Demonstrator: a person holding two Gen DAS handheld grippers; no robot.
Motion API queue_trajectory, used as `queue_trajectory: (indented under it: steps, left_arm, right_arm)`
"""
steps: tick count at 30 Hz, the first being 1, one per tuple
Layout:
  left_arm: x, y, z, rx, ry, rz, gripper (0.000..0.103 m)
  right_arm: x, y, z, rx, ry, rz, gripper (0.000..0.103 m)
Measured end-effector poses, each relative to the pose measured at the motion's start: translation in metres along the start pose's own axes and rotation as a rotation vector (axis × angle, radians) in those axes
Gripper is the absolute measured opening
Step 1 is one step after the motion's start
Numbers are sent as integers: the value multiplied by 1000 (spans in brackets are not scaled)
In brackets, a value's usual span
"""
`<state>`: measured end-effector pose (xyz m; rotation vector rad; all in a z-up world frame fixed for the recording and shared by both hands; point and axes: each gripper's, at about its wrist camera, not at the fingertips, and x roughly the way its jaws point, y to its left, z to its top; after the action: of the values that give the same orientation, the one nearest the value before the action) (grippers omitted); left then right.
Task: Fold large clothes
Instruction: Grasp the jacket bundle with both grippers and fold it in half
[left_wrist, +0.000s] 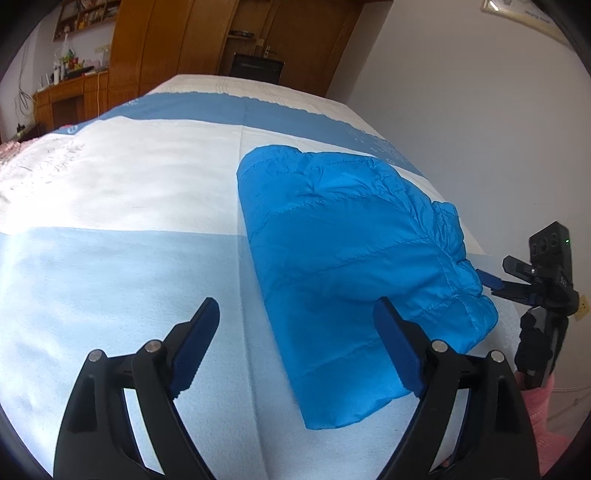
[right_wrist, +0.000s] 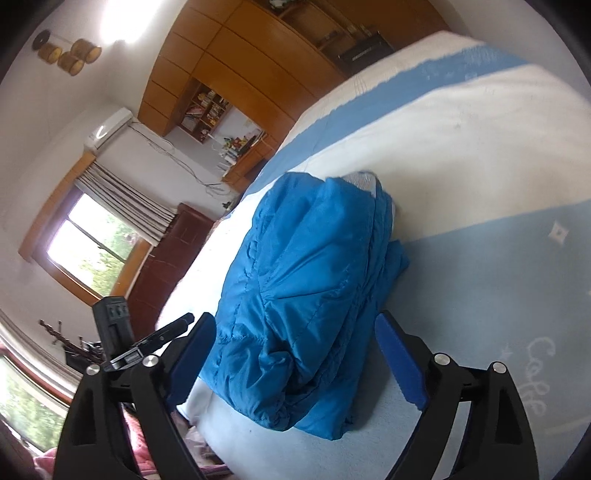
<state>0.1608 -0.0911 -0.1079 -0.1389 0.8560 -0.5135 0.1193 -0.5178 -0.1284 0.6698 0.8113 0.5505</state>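
Observation:
A bright blue quilted puffer jacket (left_wrist: 347, 266) lies folded into a thick bundle on the bed, near its right edge. My left gripper (left_wrist: 295, 314) is open and empty just in front of the jacket's near left corner. My right gripper (right_wrist: 295, 328) is open, its jaws standing on either side of the jacket's (right_wrist: 306, 291) near end without pinching it. The right gripper also shows in the left wrist view (left_wrist: 491, 282) at the jacket's right side. The left gripper shows in the right wrist view (right_wrist: 177, 325) at the left.
The bed is covered by a blanket (left_wrist: 122, 206) in white and blue bands. A white wall (left_wrist: 480, 110) runs along the bed's right side. Wooden wardrobes (left_wrist: 177, 40) and a desk (left_wrist: 66, 96) stand beyond the far end. A window (right_wrist: 92, 240) shows in the right wrist view.

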Motion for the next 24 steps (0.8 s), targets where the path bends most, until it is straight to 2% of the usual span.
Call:
queue_trajectory:
  steps: [6,11,20,24]
  left_arm:
    - [15,9,3,-13,40,-23,87]
    - [37,14,3,-32,106,-89,89]
    - [81,30,9,-144,232,-331,93]
    - [102,32,10,-189,279,-430,97]
  right_arm:
    - [14,-19,3,45,42,56,95]
    - [27,-30,4,75,72,85,99]
    - [57,-52,-1,125,156,101,99]
    - [66,-50,0,90,168,102,99]
